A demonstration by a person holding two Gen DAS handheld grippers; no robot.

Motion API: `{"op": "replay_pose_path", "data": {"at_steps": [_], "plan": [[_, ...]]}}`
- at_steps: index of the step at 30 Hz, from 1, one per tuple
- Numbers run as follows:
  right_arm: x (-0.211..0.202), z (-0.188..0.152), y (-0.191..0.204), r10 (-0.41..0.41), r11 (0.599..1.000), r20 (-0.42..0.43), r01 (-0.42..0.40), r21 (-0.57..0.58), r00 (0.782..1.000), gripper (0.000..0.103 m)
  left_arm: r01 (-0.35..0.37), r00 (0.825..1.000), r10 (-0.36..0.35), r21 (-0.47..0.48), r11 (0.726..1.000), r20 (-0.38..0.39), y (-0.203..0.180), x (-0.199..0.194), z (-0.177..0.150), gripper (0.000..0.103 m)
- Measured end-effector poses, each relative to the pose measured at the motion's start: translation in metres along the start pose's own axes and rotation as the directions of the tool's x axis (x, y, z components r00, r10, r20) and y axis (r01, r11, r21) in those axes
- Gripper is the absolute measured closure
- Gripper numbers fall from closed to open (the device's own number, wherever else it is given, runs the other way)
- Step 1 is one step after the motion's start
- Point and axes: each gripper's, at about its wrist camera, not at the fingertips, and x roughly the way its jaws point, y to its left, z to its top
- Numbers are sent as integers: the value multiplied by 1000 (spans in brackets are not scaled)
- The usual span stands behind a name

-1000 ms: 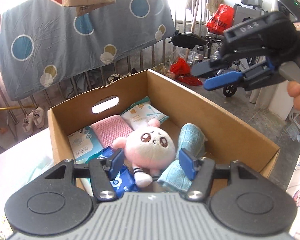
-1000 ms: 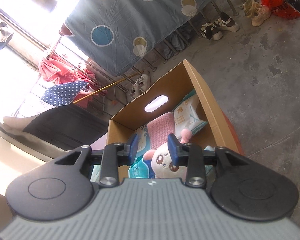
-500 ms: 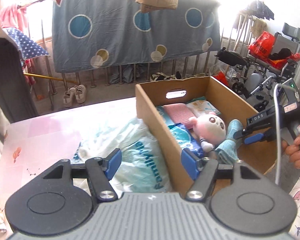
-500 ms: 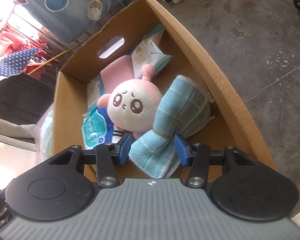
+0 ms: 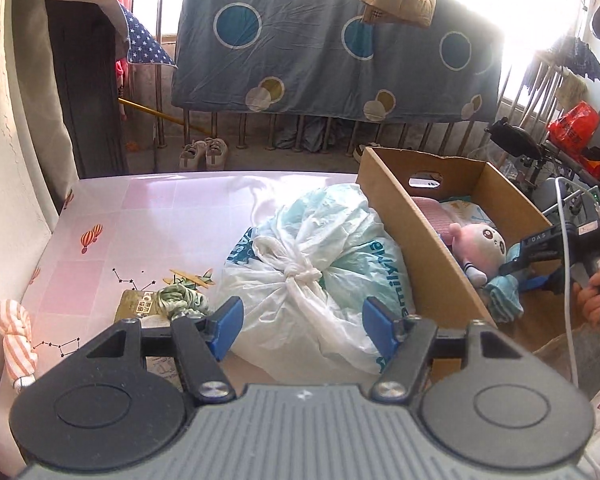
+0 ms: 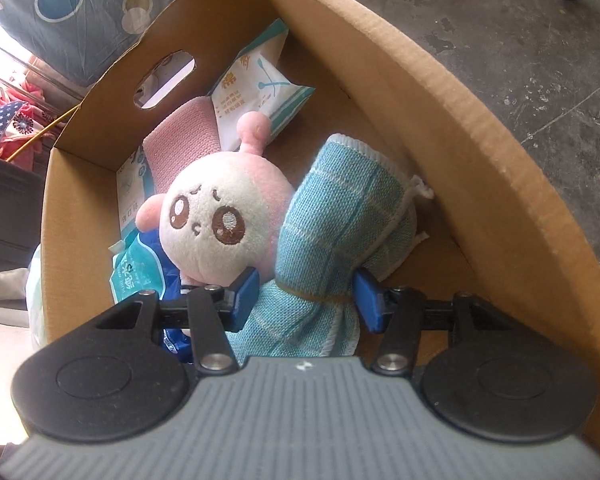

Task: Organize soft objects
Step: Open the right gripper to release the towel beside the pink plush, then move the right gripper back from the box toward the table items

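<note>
A cardboard box (image 5: pixel 404 216) stands at the table's right edge and also fills the right wrist view (image 6: pixel 480 128). It holds a pink plush toy (image 6: pixel 224 216), a rolled blue towel (image 6: pixel 340 224) bound with a band, a pink cloth (image 6: pixel 184 144) and tissue packs (image 6: pixel 256 84). My right gripper (image 6: pixel 306 294) is open inside the box, its fingers on either side of the towel's banded waist. My left gripper (image 5: pixel 302 326) is open and empty above a knotted white plastic bag (image 5: pixel 312 272) lying left of the box. The right gripper also shows in the left wrist view (image 5: pixel 540 272).
On the pink table (image 5: pixel 148 216) lie a green scrunchie (image 5: pixel 180 300), a brown card (image 5: pixel 136 306), a small wooden plane (image 5: pixel 192 278) and an orange striped cloth (image 5: pixel 16 336) at the left edge. A blue sheet (image 5: pixel 320 52) hangs on railings behind.
My left gripper has pulled back and swung left from the box to over the plastic bag. My right gripper has gone down into the box and now straddles the blue towel.
</note>
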Motion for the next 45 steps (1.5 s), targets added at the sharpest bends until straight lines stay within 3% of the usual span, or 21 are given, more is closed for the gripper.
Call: {"op": "replay_pose_path", "data": {"at_steps": [2,7,13,19,24,27,32,35,37,40,45], "plan": [[2,7,-6,-4,1000,-7,4,-19,1000,53,5,1000,-5,-10,1000,0,1,-1,-2,36],[-3,9,-2,2,994,5,-2,-108,1000,75,6,1000,-6,-17,1000,2,5,-2,-4,36],[-40,3,13,-15,956,88,40,-292,996,78,-5,1000,5,-40,999,1,10,0,-4,36],[-61,1,50,-63,829,188,157,-536,980,76,-14,1000,14,-44,999,1,9,0,-6,36],[-47,6,66,-193,690,272,328,-646,943,69,-40,999,40,-32,999,9,13,-3,-7,36],[-52,6,63,-177,703,284,323,-633,942,60,-52,998,52,-33,998,20,18,-7,-8,36],[-81,-3,58,-81,792,297,243,-560,951,57,-62,998,63,-34,997,31,23,-14,-10,36],[-110,-11,55,42,868,277,102,-486,960,54,-88,995,89,-29,996,41,28,-23,-14,36],[-127,-21,57,159,901,245,-39,-431,957,53,-113,992,114,-29,993,48,32,-31,-18,36],[-144,-36,67,297,900,204,-203,-385,933,53,-159,985,161,-41,986,57,44,-45,-26,35],[-148,-72,114,476,830,122,-400,-388,871,52,-262,962,267,-88,961,57,75,-66,-43,32]]}}
